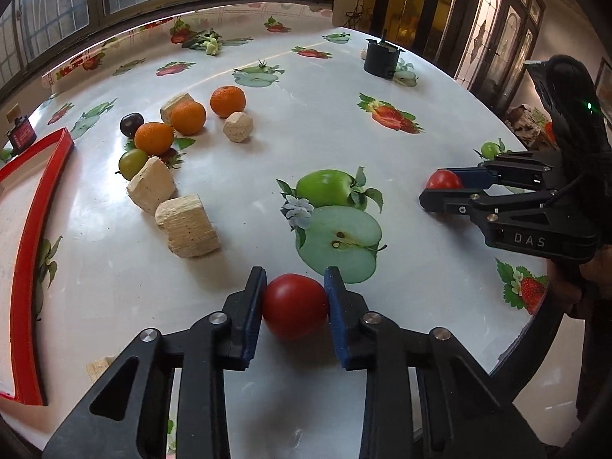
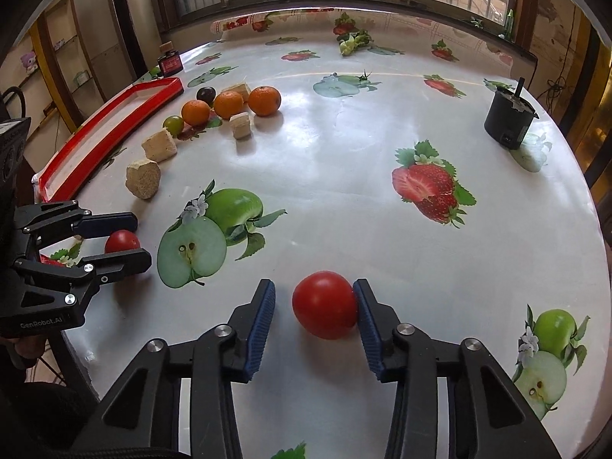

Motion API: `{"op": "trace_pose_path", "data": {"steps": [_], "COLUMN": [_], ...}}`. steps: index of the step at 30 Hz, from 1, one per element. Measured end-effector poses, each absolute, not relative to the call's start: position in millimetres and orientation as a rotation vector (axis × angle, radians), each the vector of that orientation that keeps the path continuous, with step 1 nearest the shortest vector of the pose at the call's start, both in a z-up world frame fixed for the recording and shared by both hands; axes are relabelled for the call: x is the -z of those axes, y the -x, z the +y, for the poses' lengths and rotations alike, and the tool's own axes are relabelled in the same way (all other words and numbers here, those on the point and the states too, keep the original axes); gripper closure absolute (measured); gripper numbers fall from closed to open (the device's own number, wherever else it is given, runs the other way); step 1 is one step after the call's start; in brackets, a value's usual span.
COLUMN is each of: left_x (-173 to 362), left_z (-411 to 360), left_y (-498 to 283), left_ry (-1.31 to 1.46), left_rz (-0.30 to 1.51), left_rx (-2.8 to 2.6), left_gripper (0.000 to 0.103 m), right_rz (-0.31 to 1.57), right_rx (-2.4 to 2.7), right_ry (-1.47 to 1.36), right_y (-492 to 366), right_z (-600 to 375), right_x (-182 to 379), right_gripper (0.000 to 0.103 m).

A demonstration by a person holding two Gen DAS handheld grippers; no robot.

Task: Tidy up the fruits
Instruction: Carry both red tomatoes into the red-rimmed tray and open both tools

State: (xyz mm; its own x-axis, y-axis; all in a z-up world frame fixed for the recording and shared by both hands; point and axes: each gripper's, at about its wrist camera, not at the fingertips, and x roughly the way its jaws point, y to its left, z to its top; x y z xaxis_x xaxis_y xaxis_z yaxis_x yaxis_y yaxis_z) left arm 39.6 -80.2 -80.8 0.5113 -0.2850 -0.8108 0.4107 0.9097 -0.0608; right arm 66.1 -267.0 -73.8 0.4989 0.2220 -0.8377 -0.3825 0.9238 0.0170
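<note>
My left gripper point(image 1: 295, 298) is shut on a red tomato point(image 1: 295, 306), both blue pads touching it, low over the table. It also shows at the left of the right wrist view point(image 2: 128, 239) with that tomato point(image 2: 121, 241). My right gripper point(image 2: 313, 306) is open around a second red tomato point(image 2: 325, 304); the right pad touches it, the left pad stands apart. It appears in the left wrist view point(image 1: 440, 187) with its tomato point(image 1: 443, 180). Three oranges point(image 1: 187, 116), a dark plum point(image 1: 131, 124) and a green fruit point(image 1: 132, 162) lie far left.
A red-rimmed tray point(image 1: 23, 252) sits at the table's left edge. Several beige foam blocks point(image 1: 187, 225) lie among the fruit. A black cylinder point(image 1: 380, 59) stands at the far right. The tablecloth point(image 1: 344, 134) carries printed apples and strawberries. A window runs behind.
</note>
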Motion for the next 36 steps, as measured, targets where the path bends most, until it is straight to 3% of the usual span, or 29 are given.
{"op": "trace_pose_path", "data": {"steps": [11,36], "left_x": [60.7,26.7], "left_z": [-45.4,114.8], "left_y": [-40.3,-32.5], "left_ry": [-0.063,0.134], "left_rz": [0.914,0.815], "left_rx": [0.413,0.079], "left_gripper": [0.075,0.075], "right_rz": [0.955,0.908], "right_rx": [-0.436,-0.798], "right_ry": [0.170,0.190], "right_y": [-61.8,-82.1], "right_z": [-242.0,-71.8], "right_x": [54.2,26.2], "right_gripper": [0.071,0.071]}}
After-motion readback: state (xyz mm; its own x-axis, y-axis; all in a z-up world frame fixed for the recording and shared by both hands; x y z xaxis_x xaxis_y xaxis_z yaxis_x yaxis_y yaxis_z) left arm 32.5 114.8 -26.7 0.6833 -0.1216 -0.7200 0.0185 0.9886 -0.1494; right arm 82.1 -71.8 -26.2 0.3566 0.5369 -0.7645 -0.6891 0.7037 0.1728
